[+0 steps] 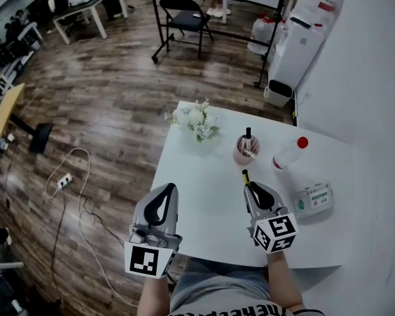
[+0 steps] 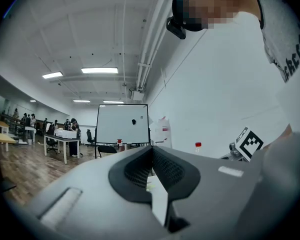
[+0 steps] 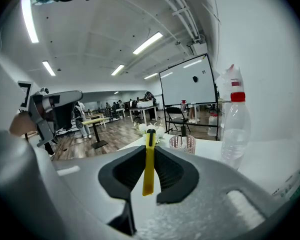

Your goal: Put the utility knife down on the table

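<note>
- Hovering at the counter's (image 1: 204, 196) near-left edge, the left gripper (image 1: 164, 189) has its jaws pressed together on nothing.
- The right gripper (image 1: 251, 189) clamps the yellow utility knife (image 3: 149, 165) above the counter; lowering it and letting go looks like the next move.

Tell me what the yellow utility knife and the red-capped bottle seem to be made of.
The utility knife looks like plastic: a uniform, matte yellow body with a black tip. The bottle is probably thin clear plastic, since the room shows through its walls. Its opaque red cap looks plastic too.
</note>
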`<state>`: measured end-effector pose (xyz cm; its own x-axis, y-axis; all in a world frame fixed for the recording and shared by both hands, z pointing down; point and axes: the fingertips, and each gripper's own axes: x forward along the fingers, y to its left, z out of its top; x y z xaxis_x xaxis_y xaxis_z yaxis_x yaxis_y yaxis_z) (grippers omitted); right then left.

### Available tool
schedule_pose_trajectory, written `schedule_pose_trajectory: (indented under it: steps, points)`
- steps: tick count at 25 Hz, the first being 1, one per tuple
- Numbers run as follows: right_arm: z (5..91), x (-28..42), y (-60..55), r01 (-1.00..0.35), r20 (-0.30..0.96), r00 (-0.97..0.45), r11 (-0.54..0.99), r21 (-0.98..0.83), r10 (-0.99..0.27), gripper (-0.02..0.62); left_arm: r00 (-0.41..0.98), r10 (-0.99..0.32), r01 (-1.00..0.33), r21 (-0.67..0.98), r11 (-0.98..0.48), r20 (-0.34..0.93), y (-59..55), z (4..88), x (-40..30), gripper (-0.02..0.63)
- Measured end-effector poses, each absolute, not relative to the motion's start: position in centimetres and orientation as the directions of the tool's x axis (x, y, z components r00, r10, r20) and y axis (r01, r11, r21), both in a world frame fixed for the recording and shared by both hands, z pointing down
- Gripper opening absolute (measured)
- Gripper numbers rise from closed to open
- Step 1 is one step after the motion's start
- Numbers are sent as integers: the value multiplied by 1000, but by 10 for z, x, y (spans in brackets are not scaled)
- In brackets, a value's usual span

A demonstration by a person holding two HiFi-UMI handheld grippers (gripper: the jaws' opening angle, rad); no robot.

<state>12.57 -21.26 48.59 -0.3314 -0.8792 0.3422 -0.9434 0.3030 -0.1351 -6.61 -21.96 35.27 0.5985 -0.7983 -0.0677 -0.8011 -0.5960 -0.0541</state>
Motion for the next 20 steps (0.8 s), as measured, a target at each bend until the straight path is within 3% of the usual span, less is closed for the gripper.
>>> schedule_pose_trajectory:
  steps: [20]
  points:
    - [551,126,-219,-941,508,-334,308,-138,-794,54,564,-824,-826,-27,-563,-46,-222,364,-76,17]
